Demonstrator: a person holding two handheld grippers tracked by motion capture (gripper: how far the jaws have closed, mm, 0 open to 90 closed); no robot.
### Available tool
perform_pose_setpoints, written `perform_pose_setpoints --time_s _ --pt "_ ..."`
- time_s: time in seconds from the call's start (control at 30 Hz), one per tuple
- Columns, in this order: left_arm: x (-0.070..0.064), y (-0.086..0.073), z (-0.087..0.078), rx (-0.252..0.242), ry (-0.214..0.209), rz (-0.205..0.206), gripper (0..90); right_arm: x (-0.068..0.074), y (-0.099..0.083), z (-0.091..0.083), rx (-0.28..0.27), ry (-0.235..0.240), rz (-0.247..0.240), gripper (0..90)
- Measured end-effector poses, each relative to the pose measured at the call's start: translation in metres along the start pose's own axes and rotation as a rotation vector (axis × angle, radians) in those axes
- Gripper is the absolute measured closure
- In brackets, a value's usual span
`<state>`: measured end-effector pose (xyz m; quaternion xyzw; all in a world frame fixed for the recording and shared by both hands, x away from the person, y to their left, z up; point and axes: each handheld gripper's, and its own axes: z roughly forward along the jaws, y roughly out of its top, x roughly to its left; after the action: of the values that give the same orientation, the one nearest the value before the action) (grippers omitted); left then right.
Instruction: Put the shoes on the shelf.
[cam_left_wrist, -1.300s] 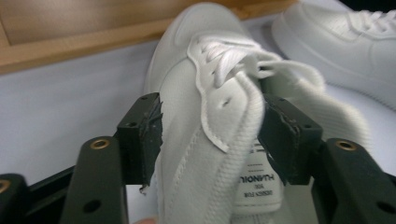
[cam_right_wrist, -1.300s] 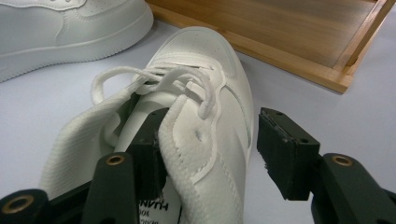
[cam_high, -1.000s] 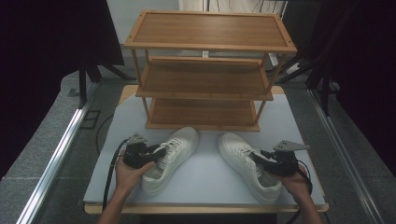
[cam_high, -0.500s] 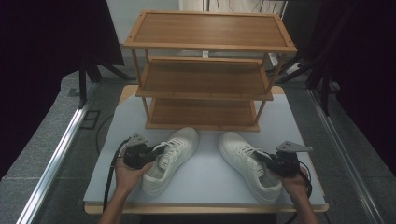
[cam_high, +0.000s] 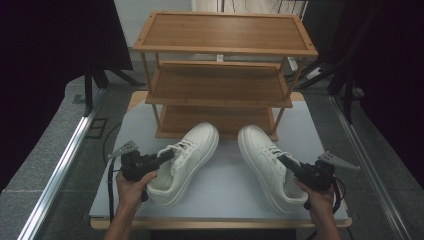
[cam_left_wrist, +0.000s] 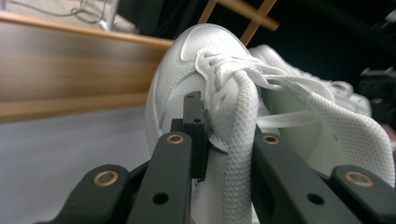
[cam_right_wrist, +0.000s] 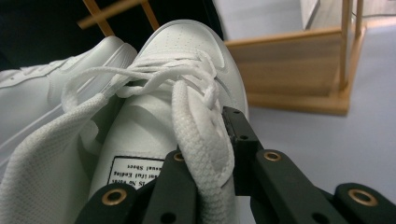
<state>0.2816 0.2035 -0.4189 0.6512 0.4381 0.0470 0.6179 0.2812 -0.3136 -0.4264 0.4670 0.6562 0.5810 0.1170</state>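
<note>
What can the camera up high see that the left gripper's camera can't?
The high view gives the whole wooden rack with all three shelves, and the left hand holding the left gripper. The left gripper view gives the close-up: tiny holes on the toe, the woven collar edge pinched between its black jaws, and the mesh lining. Both views share the left shoe, the right shoe and the grey table.

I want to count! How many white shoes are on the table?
2. The left shoe sits in front of the wooden rack, held by the left hand-held gripper; the right shoe lies beside it, held by the right hand-held gripper.
</note>
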Motion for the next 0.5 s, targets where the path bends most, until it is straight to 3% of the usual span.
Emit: perform_pose_setpoints --time_s 0.13,0.27,0.5 --pt "-0.004 0.008 -0.005 -0.025 -0.019 0.003 81.4 0.004 0.006 -0.004 -0.036 0.029 0.018 83.4" --pt "-0.008 0.014 -0.009 -0.038 0.004 0.026 81.3 0.009 0.009 -0.008 -0.069 0.033 0.014 83.3" --pt "-0.009 0.020 -0.013 -0.070 -0.008 0.013 81.3 0.012 0.017 -0.014 -0.120 0.046 0.030 83.3"
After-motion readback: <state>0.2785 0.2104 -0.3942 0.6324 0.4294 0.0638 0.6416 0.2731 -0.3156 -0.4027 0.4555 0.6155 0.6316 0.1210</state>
